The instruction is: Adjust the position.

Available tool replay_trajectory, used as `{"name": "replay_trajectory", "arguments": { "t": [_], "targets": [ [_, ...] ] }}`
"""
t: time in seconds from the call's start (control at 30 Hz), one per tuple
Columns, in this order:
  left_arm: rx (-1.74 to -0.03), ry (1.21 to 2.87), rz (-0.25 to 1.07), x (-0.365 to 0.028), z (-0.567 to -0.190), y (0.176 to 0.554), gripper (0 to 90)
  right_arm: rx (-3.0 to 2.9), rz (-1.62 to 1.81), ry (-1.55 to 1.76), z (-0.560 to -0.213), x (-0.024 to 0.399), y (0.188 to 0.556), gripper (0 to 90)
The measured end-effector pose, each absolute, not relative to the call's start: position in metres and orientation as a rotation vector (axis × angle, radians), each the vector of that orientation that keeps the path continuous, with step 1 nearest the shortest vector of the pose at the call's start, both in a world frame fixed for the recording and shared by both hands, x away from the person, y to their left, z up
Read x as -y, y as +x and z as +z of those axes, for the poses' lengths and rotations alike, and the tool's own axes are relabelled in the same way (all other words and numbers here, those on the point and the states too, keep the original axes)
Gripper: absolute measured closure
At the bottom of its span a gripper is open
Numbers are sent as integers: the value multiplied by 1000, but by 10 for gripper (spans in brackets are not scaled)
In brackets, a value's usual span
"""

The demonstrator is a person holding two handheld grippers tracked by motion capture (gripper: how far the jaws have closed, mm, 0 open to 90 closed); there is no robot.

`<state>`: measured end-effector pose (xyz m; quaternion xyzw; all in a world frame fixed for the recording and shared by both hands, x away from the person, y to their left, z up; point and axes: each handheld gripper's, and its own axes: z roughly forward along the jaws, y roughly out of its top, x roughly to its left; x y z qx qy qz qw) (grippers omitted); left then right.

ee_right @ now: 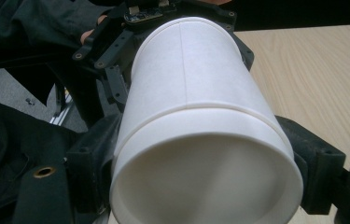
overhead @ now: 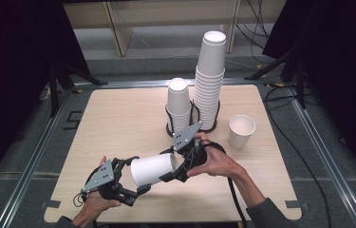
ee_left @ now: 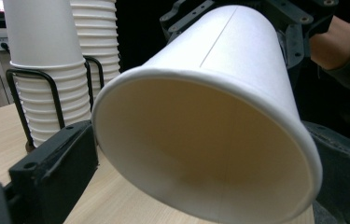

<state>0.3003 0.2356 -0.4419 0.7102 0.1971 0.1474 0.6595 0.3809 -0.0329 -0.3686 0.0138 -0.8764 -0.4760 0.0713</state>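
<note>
We are observing the paper cup (overhead: 151, 169) lying sideways above the near worktop (overhead: 118, 118): right gripper (overhead: 175, 168) fingers are clamping its base, while left gripper (overhead: 135, 178) fingers are standing open around its rim.

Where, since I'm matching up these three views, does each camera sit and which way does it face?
High view: above the person's side, facing forward and down on the table; left hand and right hand enter from below.
Left gripper view: on the left gripper, facing the paper cup mouth-on between its jaws.
Right gripper view: on the right gripper, facing the cup's other end between its jaws.
Shared: all show the paper cup.
</note>
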Motion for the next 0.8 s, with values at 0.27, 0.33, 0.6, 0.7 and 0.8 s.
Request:
{"name": "replay_trajectory", "arguments": {
  "t": [0.27,0.33,0.6,0.7,0.8],
  "targets": [
    [-457,1573,341,-236,-442,301,0,2587,-1471,35,-373,32,383,238],
    [-452,1575,344,-237,-441,300,0,2577,-1479,39,-374,32,383,238],
    [-430,1607,332,-238,-439,300,70,2551,-1489,33,-377,36,386,242],
    [-416,1619,326,-239,-437,300,91,2541,-1495,37,-379,37,388,245],
    [-398,1640,326,-240,-436,300,111,2531,-1474,12,-380,39,387,244]
  ]
}}
